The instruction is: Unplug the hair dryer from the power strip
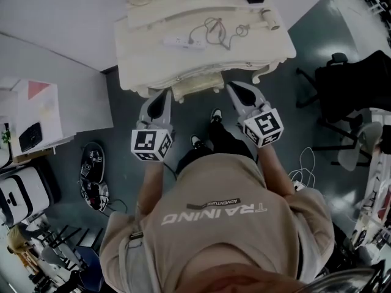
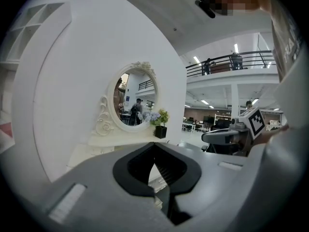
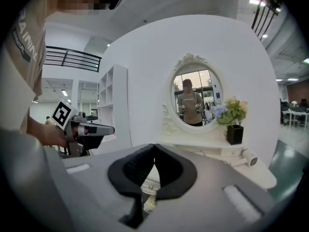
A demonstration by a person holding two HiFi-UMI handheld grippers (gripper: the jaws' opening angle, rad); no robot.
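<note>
The left gripper (image 1: 162, 96) and right gripper (image 1: 237, 89) are held low at the dressing table's (image 1: 146, 60) front edge, both jaw pairs pressed together (nothing between them). The hair dryer (image 1: 269, 18) lies at the table's back right, and the power strip (image 1: 179, 41) lies left of it. Only the 2 gripper views show the oval mirror (image 3: 195, 98).

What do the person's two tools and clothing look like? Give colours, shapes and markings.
The left tool and right tool are grey tapering shells with black pads inside. Each carries a white cube printed with black square markers. The person wears a beige short-sleeved shirt with white lettering.
</note>
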